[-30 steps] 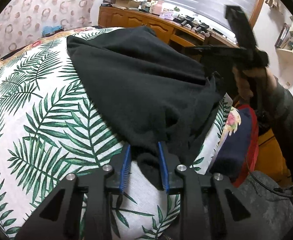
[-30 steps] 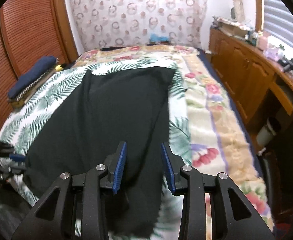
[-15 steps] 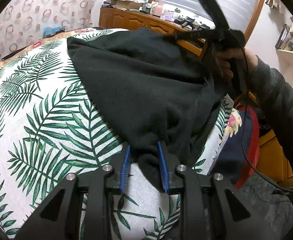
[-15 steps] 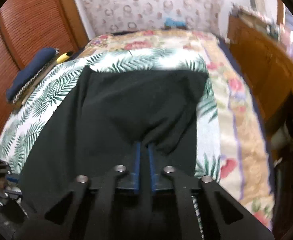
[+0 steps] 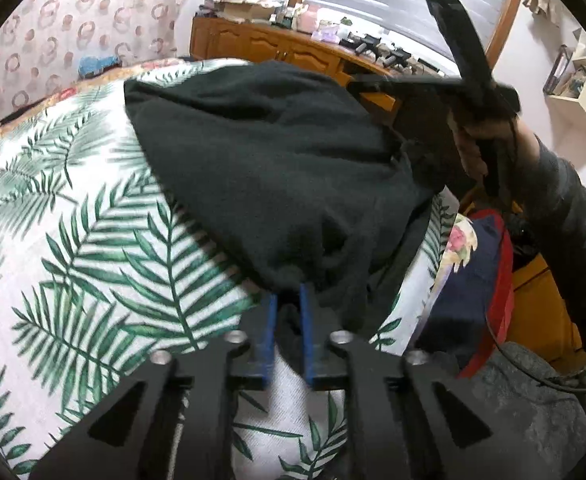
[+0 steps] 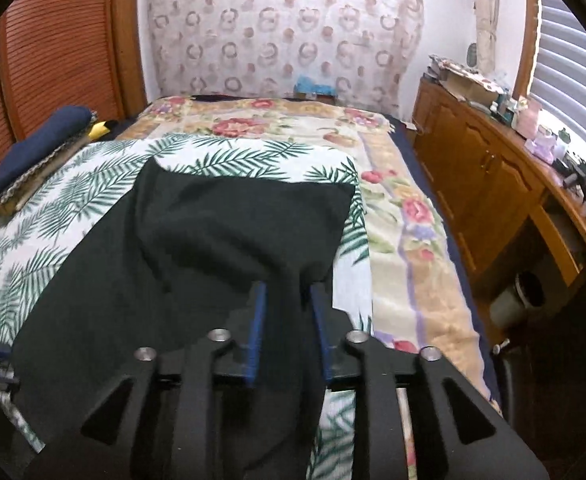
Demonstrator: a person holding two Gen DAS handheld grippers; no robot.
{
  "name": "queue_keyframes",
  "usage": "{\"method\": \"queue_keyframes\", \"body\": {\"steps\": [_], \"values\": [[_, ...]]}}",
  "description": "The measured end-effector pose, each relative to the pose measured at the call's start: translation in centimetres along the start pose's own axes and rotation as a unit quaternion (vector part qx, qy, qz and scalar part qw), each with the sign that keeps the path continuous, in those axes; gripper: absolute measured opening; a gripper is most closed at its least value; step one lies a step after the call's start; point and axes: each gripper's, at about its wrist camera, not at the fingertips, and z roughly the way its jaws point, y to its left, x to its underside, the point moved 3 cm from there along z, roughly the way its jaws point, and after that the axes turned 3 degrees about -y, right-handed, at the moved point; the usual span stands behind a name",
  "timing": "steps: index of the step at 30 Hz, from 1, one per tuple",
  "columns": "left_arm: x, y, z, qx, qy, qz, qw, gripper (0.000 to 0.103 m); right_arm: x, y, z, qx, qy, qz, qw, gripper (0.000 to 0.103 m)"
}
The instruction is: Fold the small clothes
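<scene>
Left claw [image 5: 289, 300] has just clamped on the black garment [image 5: 277, 168], which lies on the bed [image 5: 73, 240] toward twelve o'clock. Right claw [image 6: 287, 292] is opening, cloth apparently loose between its pads, so the fold waits on a regrip.

We find no readable text, label, brand, number or sign in either view. The boxes and small items on the wooden dresser [image 6: 489, 184] at the right of the right wrist view are too small and blurred for us to make out any lettering.
</scene>
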Motion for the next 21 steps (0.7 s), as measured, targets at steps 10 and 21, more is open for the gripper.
{"method": "queue_keyframes", "body": {"steps": [10, 21], "values": [[-7.6, 0.2, -2.8, 0.01, -0.072, -0.002, 0.9973, 0.003, 2.2, 3.5, -5.7, -0.054, -0.025, -0.025, 0.998, 0.053], [-10.5, 3.5, 0.1, -0.016, -0.063, -0.028, 0.9975, 0.003, 5.3, 8.3, -5.4, -0.107, -0.001, -0.071, 0.992, 0.061]]}}
